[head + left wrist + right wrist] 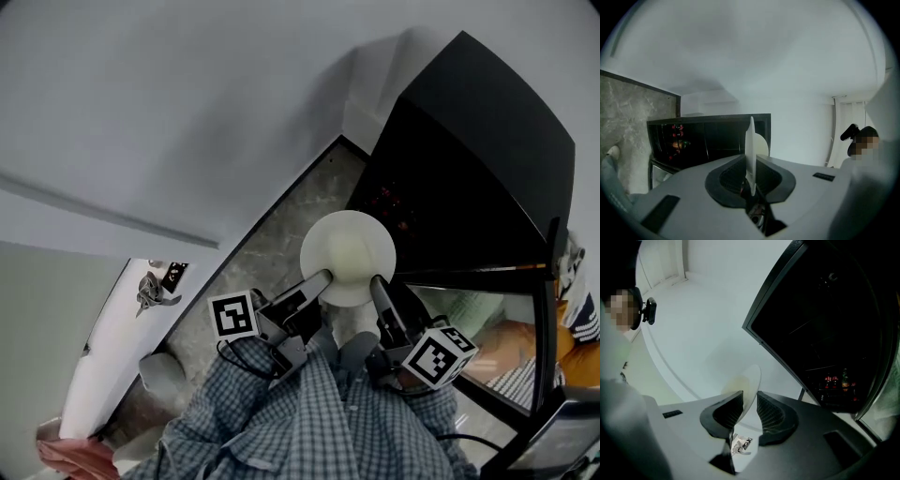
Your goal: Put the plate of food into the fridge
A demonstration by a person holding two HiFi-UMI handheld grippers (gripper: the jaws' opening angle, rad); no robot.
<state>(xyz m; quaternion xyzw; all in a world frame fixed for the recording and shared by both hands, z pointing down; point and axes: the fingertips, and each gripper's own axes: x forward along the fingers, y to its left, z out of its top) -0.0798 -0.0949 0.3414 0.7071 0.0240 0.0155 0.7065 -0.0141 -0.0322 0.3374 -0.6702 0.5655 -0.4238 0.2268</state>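
Plate (pixel 348 255), white and round, held in the air by both grippers, right in front of the black fridge (pixel 469 159), over the marble-look floor (pixel 281 239). Left gripper (pixel 322 278) pinches the plate's near-left rim, right gripper (pixel 377 281) the near-right rim. Marker cubes on both sit close to the person's checked shirt (pixel 309 422).

Left gripper view: fingers (pixel 730 176) nearly together, plate rim clamped edge-on between them, standing as a thin white line. Fridge front dark behind, red and green bottles (pixel 677 143) inside on its left part.

Right gripper view: fingers (pixel 772 416) narrowly parted with the plate rim wedged between, touching both pads. Pale yellowish patch (pixel 735 384) on the plate's face, food kind not readable. Dark fridge fills the upper right, small bottles low inside it.

Plate is level in the head view, its far edge overlapping the fridge's lower front. Can't tell if it is past the opening. White wall (pixel 187 112) to the left, white door with a handle (pixel 155 291) at lower left.
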